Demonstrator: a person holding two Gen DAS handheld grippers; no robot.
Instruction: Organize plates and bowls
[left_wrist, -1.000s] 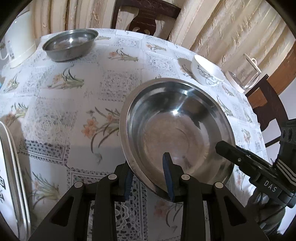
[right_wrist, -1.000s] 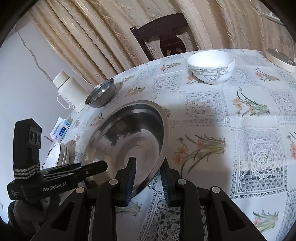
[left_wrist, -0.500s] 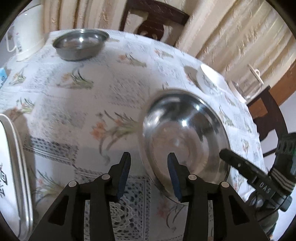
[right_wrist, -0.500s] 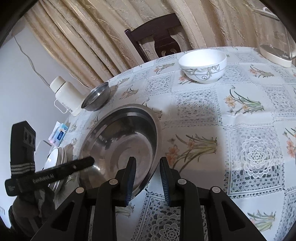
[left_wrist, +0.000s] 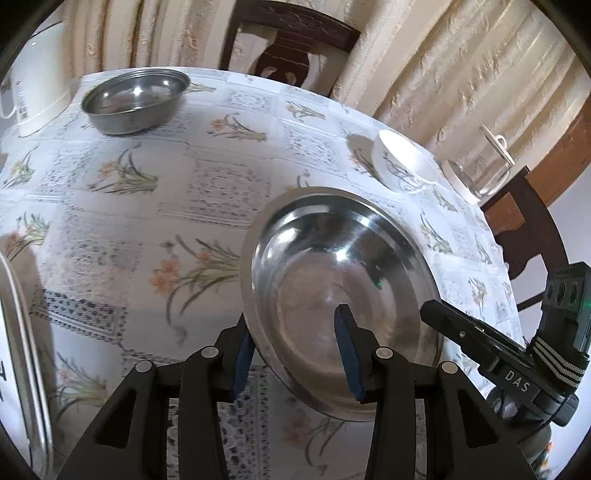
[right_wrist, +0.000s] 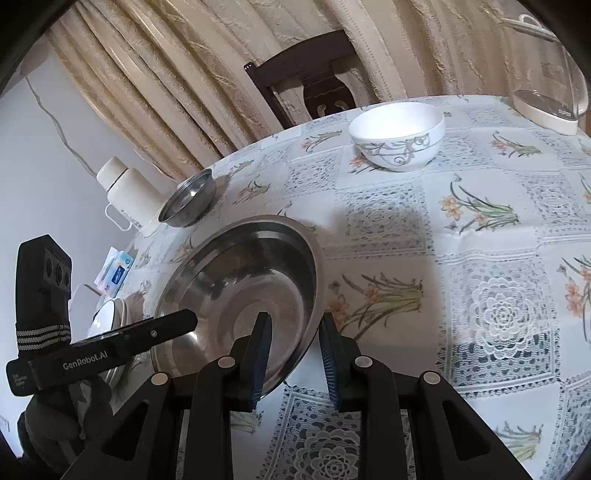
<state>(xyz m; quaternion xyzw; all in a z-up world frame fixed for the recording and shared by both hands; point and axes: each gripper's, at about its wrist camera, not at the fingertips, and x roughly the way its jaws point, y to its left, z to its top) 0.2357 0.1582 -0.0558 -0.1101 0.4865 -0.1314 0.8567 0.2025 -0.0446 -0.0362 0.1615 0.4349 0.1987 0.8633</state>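
A large steel bowl (left_wrist: 332, 280) (right_wrist: 236, 288) sits tilted over the flowered tablecloth, held between my two tools. My right gripper (right_wrist: 293, 350) is shut on its near rim, one pad inside the bowl and one outside. My left gripper (left_wrist: 295, 350) is open and straddles the opposite rim, its pads apart from the metal. Each wrist view shows a finger of the other tool (left_wrist: 461, 332) (right_wrist: 162, 330) at the bowl's edge. A small steel bowl (left_wrist: 133, 99) (right_wrist: 188, 199) and a white patterned bowl (left_wrist: 402, 166) (right_wrist: 397, 136) stand farther back. White plates (left_wrist: 14, 350) (right_wrist: 110, 317) are stacked at the left.
A white jug (left_wrist: 33, 92) (right_wrist: 125, 192) stands beside the small steel bowl. A glass kettle (left_wrist: 476, 173) (right_wrist: 546, 103) sits at the far right edge. A dark chair (left_wrist: 291, 48) (right_wrist: 314, 85) is behind the table, with a tissue pack (right_wrist: 118, 269) near the plates.
My left gripper let go of the large bowl's rim, drew back to the left, then came in again, open around the rim. The right gripper kept its hold and shifted slightly.
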